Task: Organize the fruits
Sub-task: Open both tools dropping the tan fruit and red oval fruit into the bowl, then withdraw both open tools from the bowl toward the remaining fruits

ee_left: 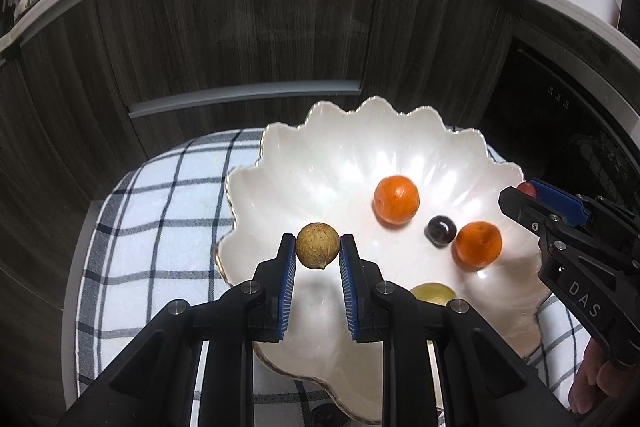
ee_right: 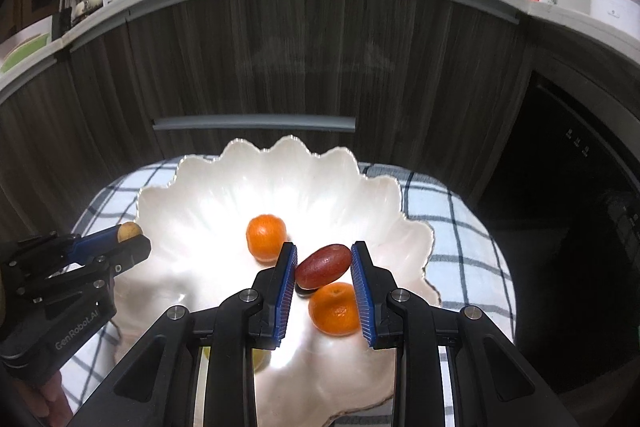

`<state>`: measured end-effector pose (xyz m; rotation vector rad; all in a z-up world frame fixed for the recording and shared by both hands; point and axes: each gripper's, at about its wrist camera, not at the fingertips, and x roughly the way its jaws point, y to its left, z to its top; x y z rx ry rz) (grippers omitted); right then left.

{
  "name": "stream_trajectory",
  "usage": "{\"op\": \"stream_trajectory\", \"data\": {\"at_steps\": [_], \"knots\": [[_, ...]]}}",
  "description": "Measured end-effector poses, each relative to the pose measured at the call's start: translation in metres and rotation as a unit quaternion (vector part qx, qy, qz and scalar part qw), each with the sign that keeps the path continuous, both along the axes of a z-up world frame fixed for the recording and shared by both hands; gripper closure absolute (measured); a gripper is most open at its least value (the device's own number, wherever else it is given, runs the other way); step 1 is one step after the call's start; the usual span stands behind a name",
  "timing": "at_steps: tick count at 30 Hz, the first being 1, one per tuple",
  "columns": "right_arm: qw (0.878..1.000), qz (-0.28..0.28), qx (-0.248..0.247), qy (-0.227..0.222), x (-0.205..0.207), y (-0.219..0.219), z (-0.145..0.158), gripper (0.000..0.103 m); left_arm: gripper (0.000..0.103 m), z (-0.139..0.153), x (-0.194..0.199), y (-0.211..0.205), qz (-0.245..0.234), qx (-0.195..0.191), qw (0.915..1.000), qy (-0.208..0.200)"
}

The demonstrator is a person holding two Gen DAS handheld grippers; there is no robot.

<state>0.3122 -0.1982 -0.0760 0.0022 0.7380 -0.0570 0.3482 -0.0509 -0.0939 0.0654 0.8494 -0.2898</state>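
Left wrist view. The left gripper (ee_left: 318,247) is closed on a round, speckled tan fruit (ee_left: 318,245), pinched between its blue pads above the near left part of a white scalloped bowl (ee_left: 280,163). The bowl stands on a blue-and-white checked cloth (ee_left: 160,211). Inside lie two oranges, one toward the middle (ee_left: 397,200) and one nearer the right rim (ee_left: 478,243), with a dark round fruit (ee_left: 440,229) between them. A yellowish fruit (ee_left: 434,294) is half hidden behind the gripper's right finger. At the right edge the right gripper (ee_left: 528,193) enters; only a sliver of a red fruit (ee_left: 527,188) shows at its tip.

Right wrist view. The right gripper (ee_right: 324,265) clamps an oval, dark red fruit (ee_right: 323,265) lengthwise between its pads, above the bowl (ee_right: 224,187). Both oranges (ee_right: 266,238) (ee_right: 335,309) show, the nearer partly covered by the red fruit; the dark fruit is nearly hidden beneath it. At the left, the left gripper (ee_right: 130,233) shows side-on, the tan fruit (ee_right: 129,230) peeking from its tip. The cloth (ee_right: 460,239) is cut off by the gripper bodies below.
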Motion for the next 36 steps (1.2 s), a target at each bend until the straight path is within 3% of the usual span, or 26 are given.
{"op": "stream_trajectory", "data": {"at_steps": [9,11,13,14,16,18,20,22,25,36], "knots": [[0.999,0.014,-0.006,0.044,0.014,0.002,-0.018,0.074,0.079,-0.008,0.002,0.000,0.009,0.009,0.9999,0.011],[0.998,0.021,-0.009,0.050,0.016,0.004,-0.020,0.073,0.069,-0.009,0.001,0.001,0.012,0.009,0.9998,0.014],[0.998,0.025,-0.010,0.053,0.017,0.006,-0.020,0.073,0.053,-0.007,-0.001,0.005,0.018,-0.002,0.9998,0.011],[0.998,0.028,-0.009,0.055,0.017,0.007,-0.019,0.073,0.051,-0.005,-0.003,0.006,0.020,-0.006,0.9997,0.008],[0.998,0.026,-0.014,0.057,0.017,0.008,-0.019,0.064,0.038,-0.002,-0.006,0.008,0.024,-0.004,0.9997,0.002],[0.998,0.022,-0.013,0.050,0.015,0.007,-0.015,0.040,0.031,0.001,-0.008,0.010,0.030,-0.005,0.9995,-0.005],[0.999,0.013,-0.015,0.037,0.011,0.006,-0.009,0.031,0.026,0.004,-0.011,0.013,0.039,-0.004,0.9992,-0.009],[0.999,0.007,-0.020,0.029,0.008,0.005,-0.005,0.027,0.015,0.007,-0.014,0.016,0.047,-0.003,0.9988,-0.015],[1.000,0.007,-0.017,0.025,0.007,0.006,0.000,0.026,0.008,0.013,-0.018,0.018,0.055,0.002,0.9982,-0.024],[1.000,0.002,-0.008,0.014,-0.015,0.006,0.020,0.026,0.005,0.033,-0.041,0.021,0.054,-0.002,0.9977,-0.040]]}}
